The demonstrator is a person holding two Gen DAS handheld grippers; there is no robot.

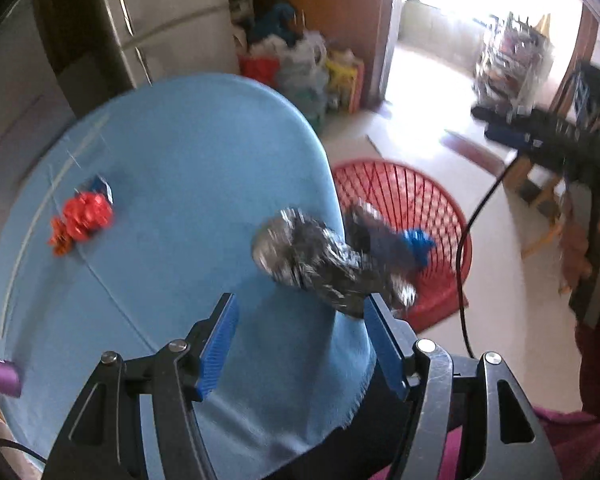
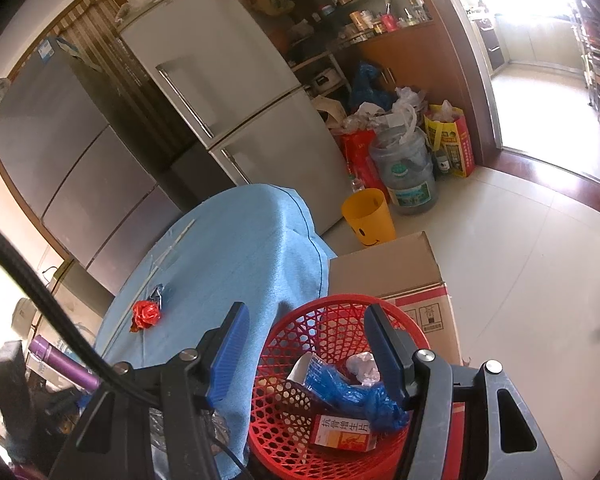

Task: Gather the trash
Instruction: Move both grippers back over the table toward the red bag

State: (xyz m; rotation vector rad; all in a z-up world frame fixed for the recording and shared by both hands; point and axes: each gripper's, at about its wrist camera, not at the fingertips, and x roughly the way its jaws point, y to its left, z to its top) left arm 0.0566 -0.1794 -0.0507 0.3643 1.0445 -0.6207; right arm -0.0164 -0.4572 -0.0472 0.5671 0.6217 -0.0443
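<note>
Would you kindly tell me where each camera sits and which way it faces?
Left wrist: sits on the left gripper, looking down over the blue table edge at a foil wad and red basket; the right gripper shows at the right edge.
Right wrist: sits on the right gripper, looking down into the basket, fridges behind; its own blue fingers show.
Shared: table, basket, red wrapper.
</note>
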